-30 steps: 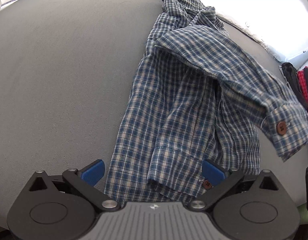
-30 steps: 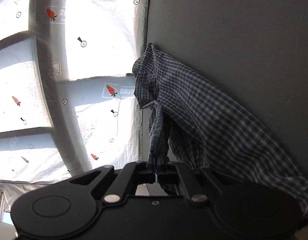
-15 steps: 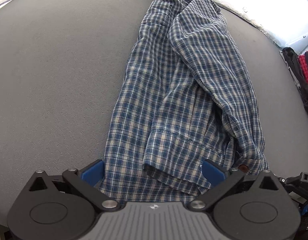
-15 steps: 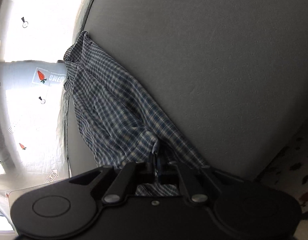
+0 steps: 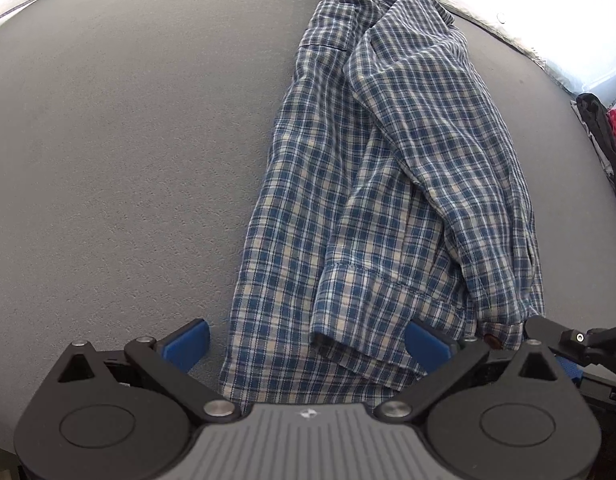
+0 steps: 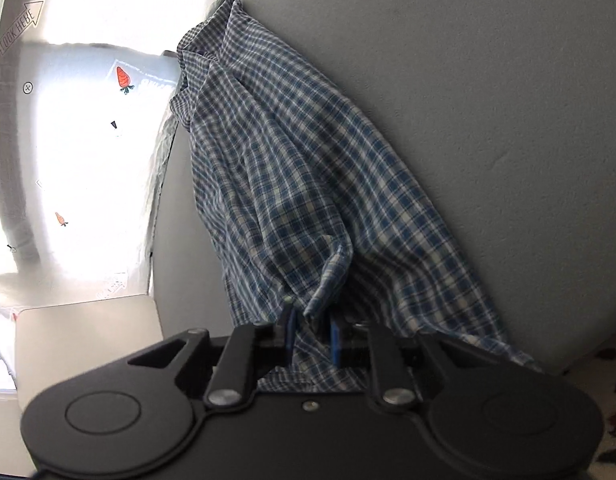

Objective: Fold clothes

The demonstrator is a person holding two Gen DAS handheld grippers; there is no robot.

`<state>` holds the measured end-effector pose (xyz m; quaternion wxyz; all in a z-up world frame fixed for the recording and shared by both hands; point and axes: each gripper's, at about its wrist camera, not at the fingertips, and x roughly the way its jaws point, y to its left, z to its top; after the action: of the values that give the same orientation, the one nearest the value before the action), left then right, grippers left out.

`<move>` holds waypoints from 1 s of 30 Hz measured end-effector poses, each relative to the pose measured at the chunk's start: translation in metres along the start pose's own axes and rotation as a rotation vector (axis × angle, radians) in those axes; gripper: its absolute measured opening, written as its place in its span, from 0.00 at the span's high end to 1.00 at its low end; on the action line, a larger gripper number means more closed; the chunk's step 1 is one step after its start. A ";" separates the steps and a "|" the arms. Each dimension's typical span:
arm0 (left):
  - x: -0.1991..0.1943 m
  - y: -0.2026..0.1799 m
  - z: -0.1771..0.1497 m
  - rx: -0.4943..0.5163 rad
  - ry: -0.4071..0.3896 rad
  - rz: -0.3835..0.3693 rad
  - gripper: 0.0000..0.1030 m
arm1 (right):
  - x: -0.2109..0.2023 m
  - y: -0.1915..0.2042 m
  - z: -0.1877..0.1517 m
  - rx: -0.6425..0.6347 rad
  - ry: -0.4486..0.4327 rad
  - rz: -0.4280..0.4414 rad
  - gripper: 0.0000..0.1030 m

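**Plaid shirt: sleeve laid over, right jaws letting go**

Plaid shirt (image 5: 388,184) lies as a long narrow strip on the grey padded surface (image 5: 127,140), running straight ahead from both grippers, collar end farthest out near the surface's far edge. One sleeve is folded across the body; its cuff, with a brown button (image 5: 490,340), sits just outside the left gripper's right pad.

Left gripper (image 5: 305,344): jaws wide, blue pads straddling the near hem. Left pad on bare surface beside the cloth, right pad resting on the fabric. Nothing pinched.

Right gripper (image 6: 311,334): jaws narrow and opening. A fold of the shirt's cloth stands between the pads; they look just clear of it, not pressing. Its dark frame shows at the right edge of the left wrist view, close beside the cuff.

Judgement: the step in hand is releasing the sleeve after laying it over the body. To do it well:
- let the pads part fully before backing off, so the fold is not dragged out of line;
- withdraw along the pads' own line, away from the cloth, not sideways;
- keep the left jaws where they are, over the hem.

Risk: the ridge of cloth ahead of the right pads is puffed up, so the sleeve may need smoothing.
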<state>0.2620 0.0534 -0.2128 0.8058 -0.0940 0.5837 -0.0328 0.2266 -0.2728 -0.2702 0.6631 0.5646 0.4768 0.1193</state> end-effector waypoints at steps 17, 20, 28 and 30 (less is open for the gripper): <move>-0.010 0.021 -0.019 -0.012 0.002 0.034 0.01 | -0.018 0.023 -0.018 -0.300 -0.015 -0.348 0.70; -0.012 0.026 -0.024 0.011 0.006 0.027 0.01 | -0.027 0.035 -0.022 -0.400 -0.040 -0.370 0.64; -0.016 0.028 -0.041 0.087 0.045 0.030 0.01 | -0.039 0.027 -0.024 -0.527 -0.052 -0.511 0.59; -0.017 0.028 -0.045 0.100 0.064 0.031 0.02 | -0.038 0.024 -0.025 -0.558 -0.041 -0.551 0.59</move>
<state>0.2125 0.0785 -0.2162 0.7908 -0.0434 0.6082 -0.0524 0.1970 -0.2753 -0.2280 0.8077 0.2158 0.5463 0.0506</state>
